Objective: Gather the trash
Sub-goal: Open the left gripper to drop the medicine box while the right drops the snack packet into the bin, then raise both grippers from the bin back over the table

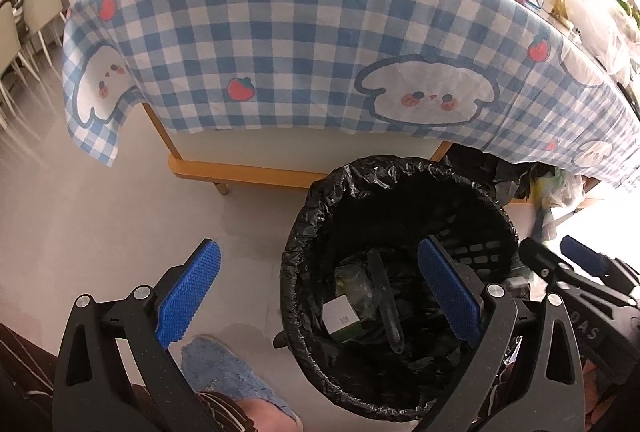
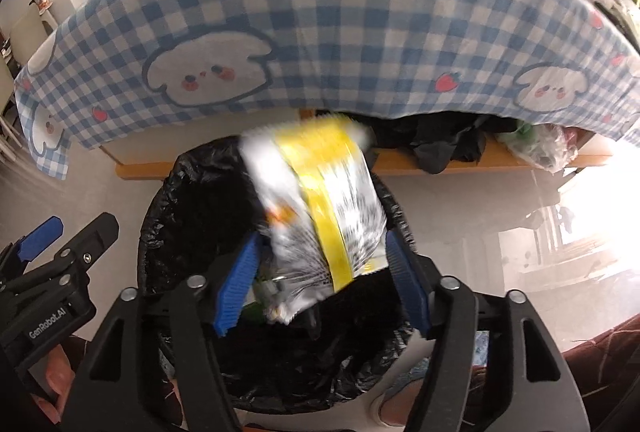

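My right gripper [image 2: 320, 284] fingers are spread; a blurred white-and-yellow wrapper [image 2: 320, 207] sits between them over the black-lined trash bin [image 2: 192, 199], contact unclear. My left gripper [image 1: 320, 296] is released and empty at the bin's 9 o'clock rim. A white box [image 1: 340, 316] lies inside the bin. Checked tablecloth [image 1: 300, 43] at 12 o'clock.

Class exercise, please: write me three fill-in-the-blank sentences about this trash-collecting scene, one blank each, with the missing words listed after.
1. The trash bin is lined with a ______ plastic bag.
2. The blurred wrapper over the bin has a ______ stripe.
3. The left gripper holds ______.
4. The tablecloth is checked blue and ______.

Missing words: black; yellow; nothing; white
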Motion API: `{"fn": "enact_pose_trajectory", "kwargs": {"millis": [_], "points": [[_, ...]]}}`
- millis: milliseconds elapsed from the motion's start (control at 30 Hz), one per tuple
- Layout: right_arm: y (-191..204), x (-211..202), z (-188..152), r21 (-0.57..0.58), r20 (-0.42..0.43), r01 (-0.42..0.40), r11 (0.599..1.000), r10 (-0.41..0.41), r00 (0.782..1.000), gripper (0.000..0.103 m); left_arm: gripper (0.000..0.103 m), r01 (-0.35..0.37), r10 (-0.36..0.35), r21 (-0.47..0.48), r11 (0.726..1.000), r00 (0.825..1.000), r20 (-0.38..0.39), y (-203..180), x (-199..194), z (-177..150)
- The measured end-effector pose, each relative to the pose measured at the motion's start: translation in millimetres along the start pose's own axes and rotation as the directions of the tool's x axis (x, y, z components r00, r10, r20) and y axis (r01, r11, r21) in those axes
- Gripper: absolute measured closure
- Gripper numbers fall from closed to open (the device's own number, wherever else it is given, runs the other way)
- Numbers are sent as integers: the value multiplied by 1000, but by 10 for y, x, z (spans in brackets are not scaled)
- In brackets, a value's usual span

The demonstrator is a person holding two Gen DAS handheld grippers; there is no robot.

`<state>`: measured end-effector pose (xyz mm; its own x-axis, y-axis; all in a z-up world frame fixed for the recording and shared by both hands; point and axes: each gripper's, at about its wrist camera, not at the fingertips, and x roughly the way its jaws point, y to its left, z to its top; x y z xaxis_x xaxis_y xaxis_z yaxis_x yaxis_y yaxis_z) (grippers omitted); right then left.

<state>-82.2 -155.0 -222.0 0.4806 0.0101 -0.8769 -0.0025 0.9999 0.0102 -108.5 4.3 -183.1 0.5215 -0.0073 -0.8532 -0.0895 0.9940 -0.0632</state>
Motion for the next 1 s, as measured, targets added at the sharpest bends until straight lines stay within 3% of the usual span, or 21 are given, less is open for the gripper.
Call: {"fn": "enact_pose_trajectory", "kwargs": {"millis": [200, 533, 767, 1000], "points": [[-102, -243, 22, -9, 45, 31, 999, -31, 998, 26, 6, -4, 4, 6, 1000, 1000, 8, -71, -84, 38], [-287, -892, 205, 13, 196, 38, 999, -40, 980, 22, 6, 11, -13, 35, 999, 999, 37, -208, -462, 185], [-455, -1258, 480, 31, 269, 31, 999, -39, 962, 22, 6, 24, -25, 19, 1000, 999, 36, -253, -751, 360], [-673, -1423, 938, 59, 299, 25, 998, -42, 953, 22, 6, 46, -51, 67, 997, 996, 71, -464, -1004, 669]]}}
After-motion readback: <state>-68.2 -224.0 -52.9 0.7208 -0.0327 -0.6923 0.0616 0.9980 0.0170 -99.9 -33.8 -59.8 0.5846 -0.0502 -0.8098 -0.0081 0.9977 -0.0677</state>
